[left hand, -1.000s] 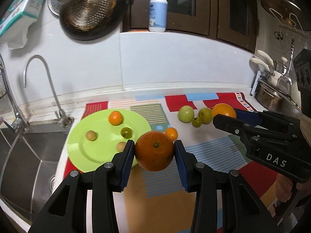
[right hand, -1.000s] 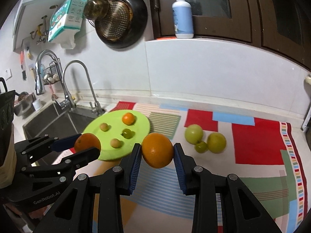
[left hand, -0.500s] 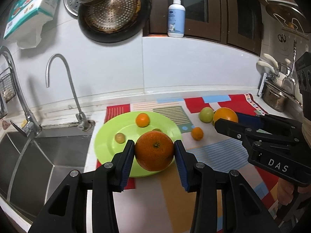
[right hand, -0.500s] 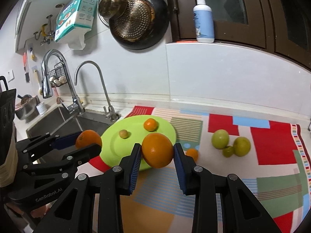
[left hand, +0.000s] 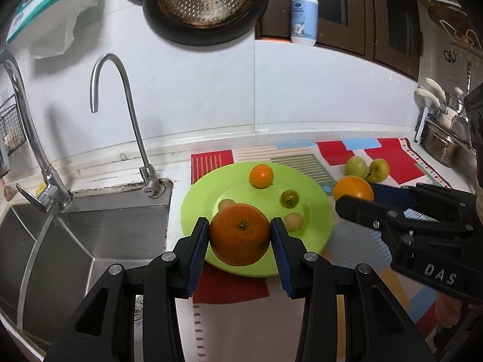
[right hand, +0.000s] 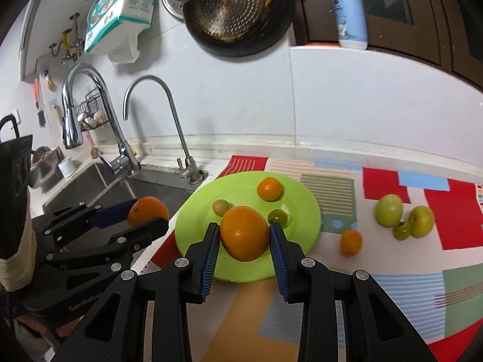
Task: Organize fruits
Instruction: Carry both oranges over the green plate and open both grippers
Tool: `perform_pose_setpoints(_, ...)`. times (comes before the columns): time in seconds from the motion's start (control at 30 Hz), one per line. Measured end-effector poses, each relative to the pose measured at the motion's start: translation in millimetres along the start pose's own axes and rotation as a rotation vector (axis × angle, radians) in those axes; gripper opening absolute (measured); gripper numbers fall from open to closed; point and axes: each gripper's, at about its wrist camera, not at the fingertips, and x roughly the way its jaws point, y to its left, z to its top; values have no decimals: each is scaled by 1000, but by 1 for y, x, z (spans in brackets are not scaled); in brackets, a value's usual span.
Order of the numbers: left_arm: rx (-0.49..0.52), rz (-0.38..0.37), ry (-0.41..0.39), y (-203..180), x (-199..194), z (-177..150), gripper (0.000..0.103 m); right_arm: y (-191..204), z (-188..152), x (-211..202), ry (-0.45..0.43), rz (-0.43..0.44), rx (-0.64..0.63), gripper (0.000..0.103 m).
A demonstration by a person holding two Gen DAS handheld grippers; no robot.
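My left tool (left hand: 240,235) clamps a dark orange (left hand: 239,234), my right tool (right hand: 244,233) a lighter orange (right hand: 244,233), both over the green plate's (right hand: 305,208) near rim.

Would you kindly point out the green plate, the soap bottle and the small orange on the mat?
green plate (right hand: 305,208), right wrist view, bare right rim.
soap bottle (left hand: 304,15), left wrist view, body.
small orange (right hand: 351,242), right wrist view, centre.

- Two large oranges (right hand: 244,233) (right hand: 148,211), one in each gripper;
- two small oranges (right hand: 270,188) (right hand: 351,242);
- two green apples (right hand: 388,210) (right hand: 421,221);
- four small greenish fruits (right hand: 220,207) (right hand: 278,216) (right hand: 402,230) (left hand: 293,221);
- one green plate (right hand: 305,205);
- two faucets (right hand: 169,114) (right hand: 90,102).
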Motion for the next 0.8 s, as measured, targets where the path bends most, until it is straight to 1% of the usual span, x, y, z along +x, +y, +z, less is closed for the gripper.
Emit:
perform_pose_setpoints(0.37, 27, -31, 64, 22, 49, 0, 41, 8, -5, 57, 110, 7, -2, 35)
perform_pose_setpoints(0.57, 50, -47, 97, 25, 70, -1, 41, 4, -8, 79, 153, 6, 5, 35)
perform_pose_setpoints(0.7, 54, -48, 109, 24, 77, -1, 42, 1, -9, 86, 168, 5, 12, 35)
perform_pose_setpoints(0.77, 51, -41, 98, 24, 75, 0, 46, -1, -9, 87, 173, -3, 17, 40)
perform_pose_setpoints(0.8, 48, -35, 91, 25, 73, 1, 49, -2, -8, 87, 173, -7, 18, 42)
